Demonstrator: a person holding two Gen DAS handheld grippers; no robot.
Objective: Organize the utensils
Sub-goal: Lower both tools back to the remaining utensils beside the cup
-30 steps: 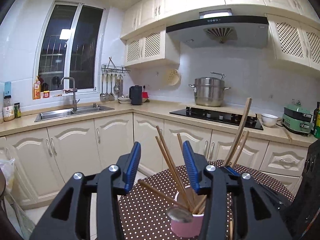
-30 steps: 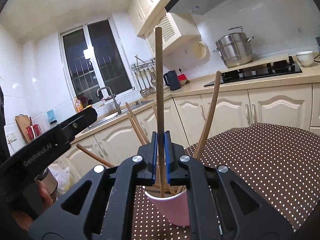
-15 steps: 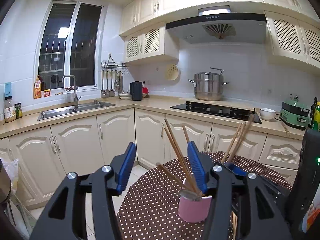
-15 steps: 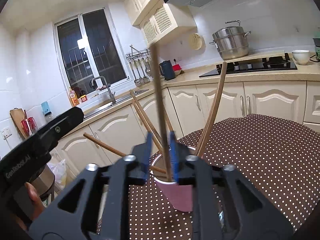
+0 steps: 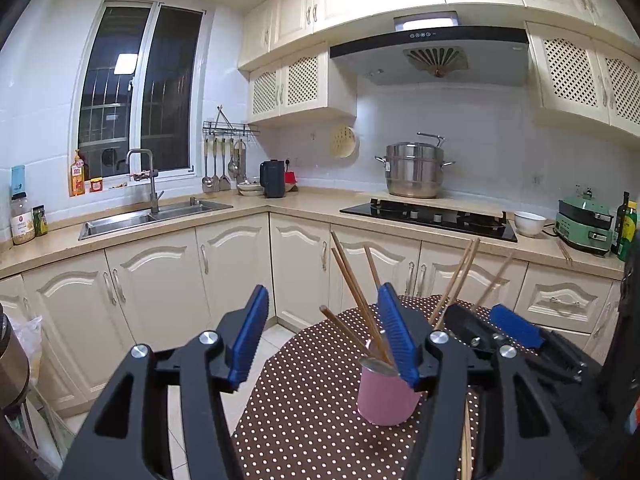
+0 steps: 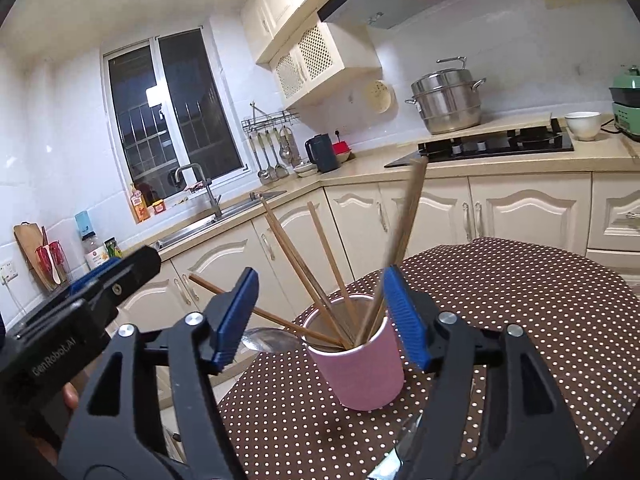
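A pink cup (image 6: pixel 360 368) stands upright on the brown polka-dot table (image 6: pixel 520 300) and holds several wooden chopsticks (image 6: pixel 300 256) fanned outward. One chopstick (image 6: pixel 404 232) leans right and looks blurred. My right gripper (image 6: pixel 320 316) is open and empty, its blue pads either side of the cup's rim. A metal spoon (image 6: pixel 268 339) lies on the table left of the cup. In the left wrist view the cup (image 5: pixel 386 396) sits behind the right pad of my open, empty left gripper (image 5: pixel 324 336), above the table edge.
Cream kitchen cabinets (image 5: pixel 160 280) run behind the table, with a sink (image 5: pixel 132 220), hob (image 5: pixel 428 216) and steel pot (image 5: pixel 414 170) on the counter. A chopstick (image 5: pixel 466 444) lies on the table near the left gripper. A rice cooker (image 5: pixel 586 220) stands far right.
My right gripper opened and let go of the chopstick, which dropped into the cup and leans right. Both grippers drew back from the cup.
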